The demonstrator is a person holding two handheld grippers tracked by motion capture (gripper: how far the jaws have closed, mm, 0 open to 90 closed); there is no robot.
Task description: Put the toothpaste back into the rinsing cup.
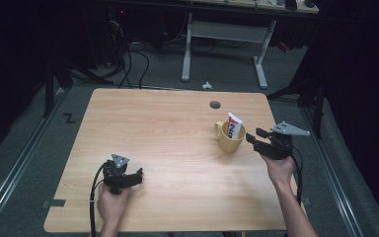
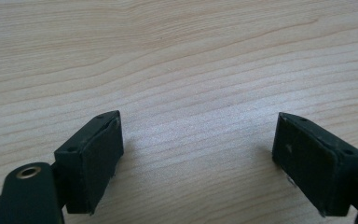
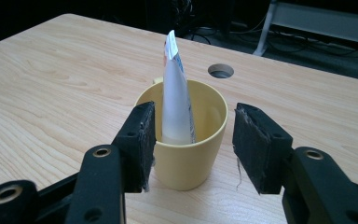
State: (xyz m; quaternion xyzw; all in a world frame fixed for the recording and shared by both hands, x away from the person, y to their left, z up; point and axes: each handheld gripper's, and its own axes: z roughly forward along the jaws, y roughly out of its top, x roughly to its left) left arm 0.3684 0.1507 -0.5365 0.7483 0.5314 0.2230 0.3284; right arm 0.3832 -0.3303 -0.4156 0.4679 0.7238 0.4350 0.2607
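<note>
Dim room, cables on the floor, and a pale wood bench (image 1: 168, 148) with a cable hole. Our yellow mug (image 3: 186, 140) sits near its right edge, a soft toothpaste tube (image 3: 176, 93) standing inside. Right claw (image 3: 193, 140) is released just short of the mug; we'd pinch the stiff, probably slick wall. Left claw (image 2: 198, 154) gapes over bare wood.

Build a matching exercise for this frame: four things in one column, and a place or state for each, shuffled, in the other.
1. tube
2. yellow mug
3. left gripper
4. round hole

A. jaws open over bare wood
B. cut into the table beyond the mug
C. standing upright inside the mug
D. on the table in front of the right gripper, whose jaws are open

Pairs: 1-C, 2-D, 3-A, 4-B
</note>
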